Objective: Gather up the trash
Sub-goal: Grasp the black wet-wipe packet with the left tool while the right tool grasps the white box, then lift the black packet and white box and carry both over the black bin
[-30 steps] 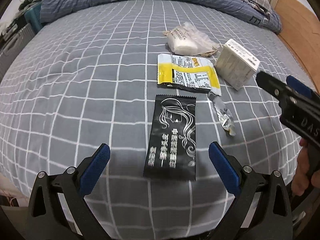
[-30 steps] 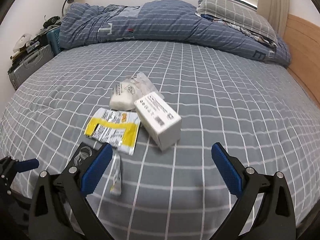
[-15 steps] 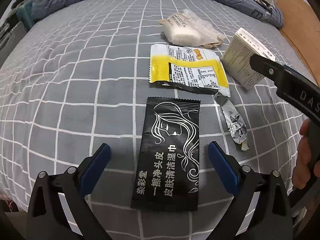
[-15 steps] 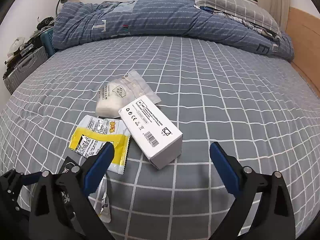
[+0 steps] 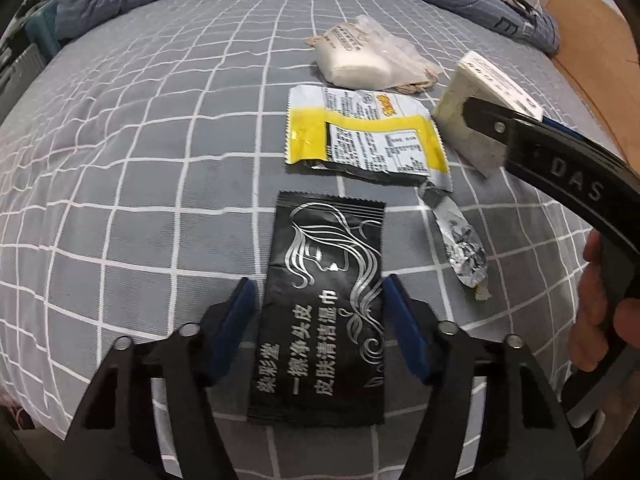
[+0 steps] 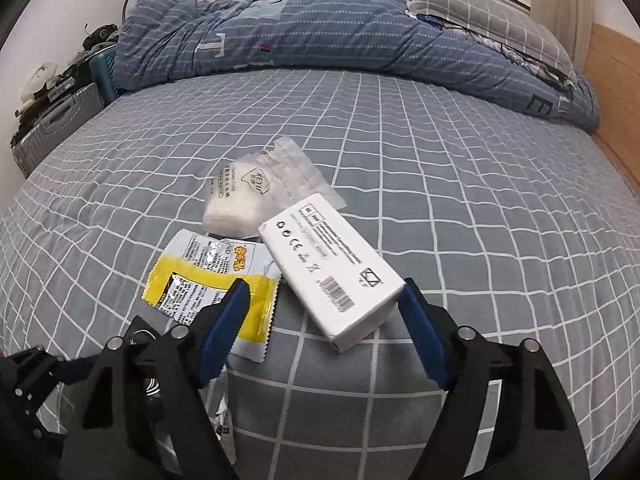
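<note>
Barely begun, by the look of it: the left hand-held gripper (image 5: pixel 318 312) is closing its jaws around the black sachet (image 5: pixel 320 304), which lies flat on the bed (image 5: pixel 140 140) between the blue pads with small gaps either side, nothing gripped yet. The right hand-held gripper (image 6: pixel 324 312) is closing too, its right pad touching the corner of the white box (image 6: pixel 332 268), its left pad apart from it, over the yellow wrapper (image 6: pixel 208 272). Every piece remains on the grey checked sheet, including the crumpled foil scrap (image 5: pixel 464 244) and clear bag of white pads (image 6: pixel 248 196); the sachet is glossy black with silver print and serrated ends.
</note>
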### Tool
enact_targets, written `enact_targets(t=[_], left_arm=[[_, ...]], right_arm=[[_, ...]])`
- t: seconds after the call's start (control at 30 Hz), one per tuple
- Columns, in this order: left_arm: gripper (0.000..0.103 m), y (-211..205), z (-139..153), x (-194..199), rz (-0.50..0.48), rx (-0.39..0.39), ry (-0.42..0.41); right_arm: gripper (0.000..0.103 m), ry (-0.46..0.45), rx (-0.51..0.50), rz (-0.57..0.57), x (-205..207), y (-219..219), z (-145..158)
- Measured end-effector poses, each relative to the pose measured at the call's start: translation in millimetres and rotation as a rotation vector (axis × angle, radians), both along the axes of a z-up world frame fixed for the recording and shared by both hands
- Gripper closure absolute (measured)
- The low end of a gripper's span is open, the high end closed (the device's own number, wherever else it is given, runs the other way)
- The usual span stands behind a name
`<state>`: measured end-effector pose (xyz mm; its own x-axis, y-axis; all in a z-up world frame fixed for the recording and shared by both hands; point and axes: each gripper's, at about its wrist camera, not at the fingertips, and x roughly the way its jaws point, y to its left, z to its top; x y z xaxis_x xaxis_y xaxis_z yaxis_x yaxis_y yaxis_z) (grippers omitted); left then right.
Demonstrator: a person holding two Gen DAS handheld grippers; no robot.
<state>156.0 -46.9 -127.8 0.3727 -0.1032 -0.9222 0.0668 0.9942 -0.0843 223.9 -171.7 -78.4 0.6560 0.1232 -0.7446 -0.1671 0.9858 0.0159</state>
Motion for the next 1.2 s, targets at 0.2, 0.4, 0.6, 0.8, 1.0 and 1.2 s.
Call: enact_targets(t=[0.2,0.4,0.6,0.8,1.0,1.2], left_arm=[[0.053,-5,2,-5,-0.019,0.005,-0.006],[0.054,-5,4,-5,-0.017,0.005,-0.013],[0.054,-2,11,-5,-0.001,0.001,-0.023],[0.054,5,17,-8,0.009,-0.003,-0.035],[0.054,13,25,-16,0.023,-0.009,-0.05],[0.054,16,32,-23,0.023,-0.014,-0.062]], right_arm=[[0.051,0.013,0.012,-0.024,3,-7,-2],[0.053,0.01,0.018,-0.028,2,-10,1],[0.057,-0.006,0.027,-0.036,-3,-14,8],[0.059,-0.007,0.029,-0.024,-10,-13,10],[0.06,-0.032,0.022,-0.002,-21,-7,17],[0.06,-0.048,0.023,0.001,-35,-5,23]])
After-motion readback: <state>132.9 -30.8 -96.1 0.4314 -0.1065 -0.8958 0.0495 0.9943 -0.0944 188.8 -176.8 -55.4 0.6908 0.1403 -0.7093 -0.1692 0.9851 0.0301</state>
